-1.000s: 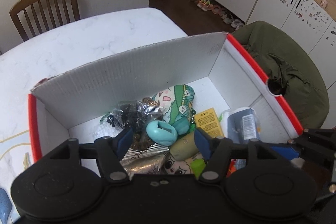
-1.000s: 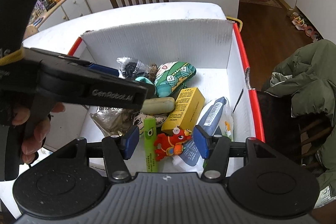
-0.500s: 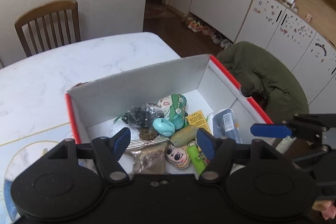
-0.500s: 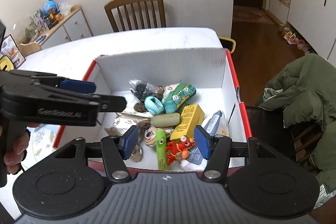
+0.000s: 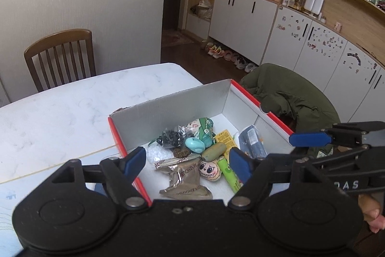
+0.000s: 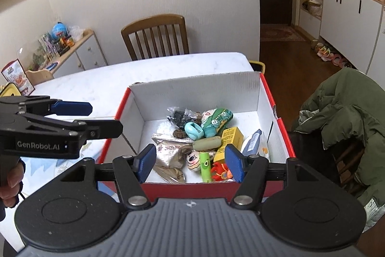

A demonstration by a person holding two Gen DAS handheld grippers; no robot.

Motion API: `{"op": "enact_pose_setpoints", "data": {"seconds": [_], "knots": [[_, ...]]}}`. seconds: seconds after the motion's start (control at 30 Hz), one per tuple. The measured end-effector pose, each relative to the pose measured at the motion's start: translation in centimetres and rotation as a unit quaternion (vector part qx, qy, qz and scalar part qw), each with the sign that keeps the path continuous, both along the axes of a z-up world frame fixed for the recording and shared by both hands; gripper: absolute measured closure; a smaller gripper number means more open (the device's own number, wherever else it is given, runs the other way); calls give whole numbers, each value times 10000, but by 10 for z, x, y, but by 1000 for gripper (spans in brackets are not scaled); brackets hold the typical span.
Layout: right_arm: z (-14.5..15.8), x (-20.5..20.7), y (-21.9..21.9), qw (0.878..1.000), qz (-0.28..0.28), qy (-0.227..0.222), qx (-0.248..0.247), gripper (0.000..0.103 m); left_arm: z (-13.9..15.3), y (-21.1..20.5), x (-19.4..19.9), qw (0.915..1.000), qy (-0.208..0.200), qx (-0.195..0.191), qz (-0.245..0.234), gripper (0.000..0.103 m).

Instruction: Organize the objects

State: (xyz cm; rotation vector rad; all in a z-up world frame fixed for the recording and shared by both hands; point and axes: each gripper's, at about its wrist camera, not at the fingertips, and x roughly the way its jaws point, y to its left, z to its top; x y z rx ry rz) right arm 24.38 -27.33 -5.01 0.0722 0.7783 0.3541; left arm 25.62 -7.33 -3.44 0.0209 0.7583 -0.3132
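I hold both hand-held grippers wide open and empty: the left hand-held gripper [image 5: 187, 164] and right hand-held gripper [image 6: 190, 161] hover above the box [image 6: 197, 90], whose clutter lies just ahead below their fingertips.

A white marble-look table [image 6: 101, 81] is carrying a cardboard box [image 6: 192, 90] with red outside and white inside; the box is sitting near the table's right edge. Beside the box, at the near left, a light blue printed sheet [image 6: 48, 165] is lying flat on the top. A thin yellowish line [image 5: 60, 164] is running across the surface. The far half is staying bare.
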Motion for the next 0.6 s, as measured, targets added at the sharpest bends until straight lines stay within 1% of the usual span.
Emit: {"op": "enact_pose_setpoints", "data": {"seconds": [0.07,0.2,0.27,0.4,0.43,0.53,0.6], "knots": [[4,-7,2,10000,-55,-64,-7,41,3,3,-6,10000,-61,35,-19,27],[10,-21,7,9996,-175,-207,5,37,8,9,-19,9998,-167,-1,-120,27],[12,-28,8,9994,-229,-258,51,36,10,12,-25,9997,-215,-5,-152,25],[15,-45,10,9984,-351,-408,168,31,11,20,-36,9994,-264,-20,-210,23],[16,-48,11,9981,-375,-447,188,30,11,22,-38,9994,-272,-25,-221,21],[18,-58,13,9974,-408,-514,281,24,11,27,-45,9990,-329,-96,-279,13],[19,-64,15,9969,-449,-552,331,21,10,31,-48,9989,-349,-92,-303,13]]}}
